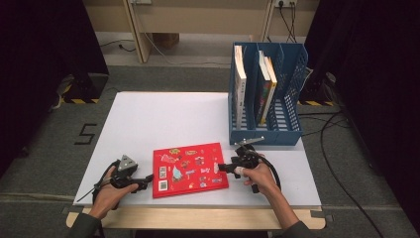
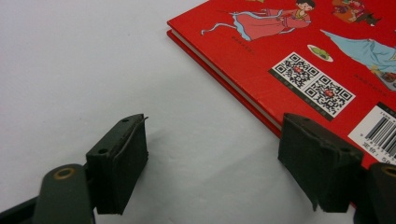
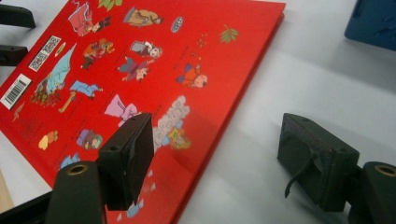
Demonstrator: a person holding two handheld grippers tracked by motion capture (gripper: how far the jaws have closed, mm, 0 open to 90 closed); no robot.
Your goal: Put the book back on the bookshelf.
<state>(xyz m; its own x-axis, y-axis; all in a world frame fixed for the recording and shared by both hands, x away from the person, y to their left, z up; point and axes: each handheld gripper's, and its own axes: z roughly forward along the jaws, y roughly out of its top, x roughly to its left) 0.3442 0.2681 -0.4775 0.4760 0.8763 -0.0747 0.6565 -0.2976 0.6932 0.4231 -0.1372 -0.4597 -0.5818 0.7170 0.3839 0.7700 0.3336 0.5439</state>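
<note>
High view shows a red book (image 1: pixel 189 169) flat on the white worktop (image 1: pixel 163 119) between both tongs, left gripper view has the left tongs (image 2: pixel 212 163) apart at its edge, clamping nothing, and right gripper view has the right tongs (image 3: pixel 215 156) apart astride its other edge.

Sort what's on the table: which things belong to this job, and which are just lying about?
In the job:
red book, flat on the table
left gripper, open at its left edge
right gripper, open at its right edge

Lying about:
blue file rack
books standing in it
</note>
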